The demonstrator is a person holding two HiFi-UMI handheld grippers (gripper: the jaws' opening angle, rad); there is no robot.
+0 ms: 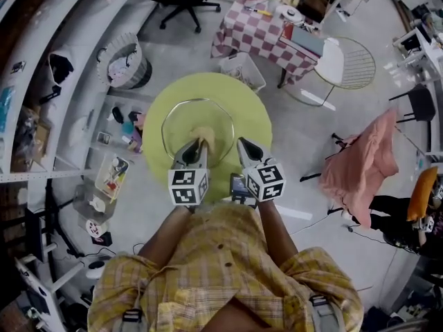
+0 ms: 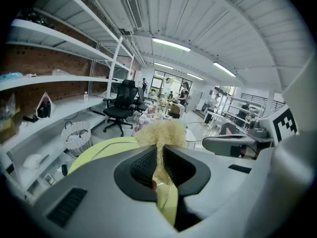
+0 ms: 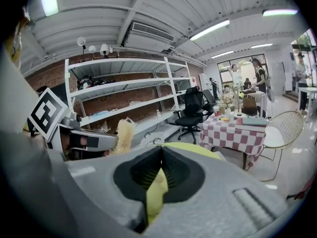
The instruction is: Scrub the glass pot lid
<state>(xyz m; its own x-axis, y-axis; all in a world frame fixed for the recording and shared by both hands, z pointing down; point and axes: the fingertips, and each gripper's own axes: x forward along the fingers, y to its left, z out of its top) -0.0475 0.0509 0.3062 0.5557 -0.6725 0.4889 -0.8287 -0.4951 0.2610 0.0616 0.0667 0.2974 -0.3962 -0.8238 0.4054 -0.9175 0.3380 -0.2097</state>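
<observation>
The left gripper point(image 1: 199, 147) clamped a tan scrub pad point(image 2: 161, 133) between its jaws, over the glass lid point(image 1: 181, 120); the lid lay flat on the round yellow table point(image 1: 257, 113); the right gripper point(image 1: 243, 146) sat at the lid's right rim, jaws closed together with nothing seen between them.

Wearer: yellow plaid shirt point(image 1: 228, 268), sleeves stopping short of the forearms, small dark buttons point(image 1: 225, 263) down the front. I note grey straps point(image 1: 318, 304) with buckles at 5 and 7 o'clock of the head view.

Left gripper point(image 1: 199, 145), right gripper point(image 1: 243, 145): pale grey moulded shells, black ribbed pads point(image 2: 143, 165).

Left cube point(image 1: 189, 187) is white with black square markers. Right cube point(image 1: 266, 182), at its 3 o'clock, looks alike.
</observation>
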